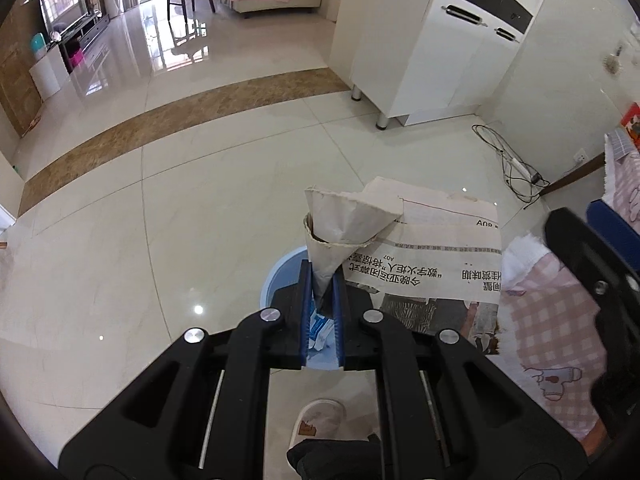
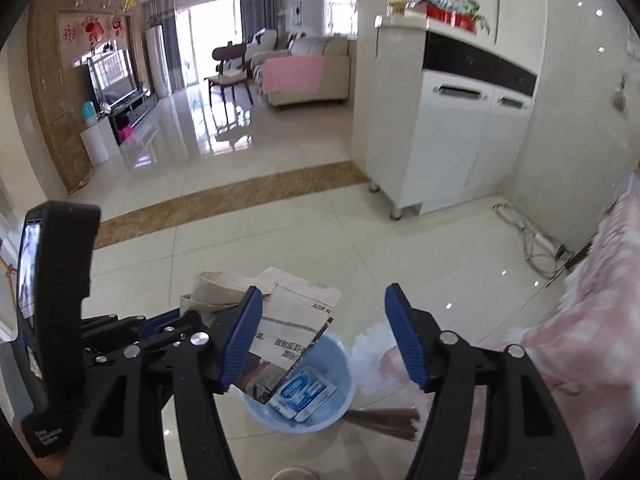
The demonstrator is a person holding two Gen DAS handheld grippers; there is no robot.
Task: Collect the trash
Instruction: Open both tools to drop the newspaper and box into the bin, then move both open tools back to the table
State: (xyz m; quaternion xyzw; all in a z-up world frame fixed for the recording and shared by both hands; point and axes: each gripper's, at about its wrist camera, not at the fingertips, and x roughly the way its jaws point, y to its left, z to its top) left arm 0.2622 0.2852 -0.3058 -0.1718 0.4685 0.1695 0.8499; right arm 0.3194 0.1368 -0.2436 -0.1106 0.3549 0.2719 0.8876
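Observation:
My left gripper (image 1: 323, 280) is shut on a crumpled newspaper (image 1: 420, 256), pinching a twisted fold of it above a light blue bin (image 1: 276, 276) on the floor. In the right wrist view the newspaper (image 2: 292, 328) hangs partly into the bin (image 2: 340, 396), which holds a blue-and-white carton (image 2: 304, 394). My right gripper (image 2: 324, 340) is open and empty above the bin's rim, just right of the left gripper (image 2: 160, 332).
A table with a pink checked cloth (image 1: 552, 320) stands at the right, close to the bin. A white cabinet (image 1: 432, 60) and a cable tangle (image 1: 516, 164) lie beyond. My slipper (image 1: 320, 420) shows below. Glossy tiled floor stretches left.

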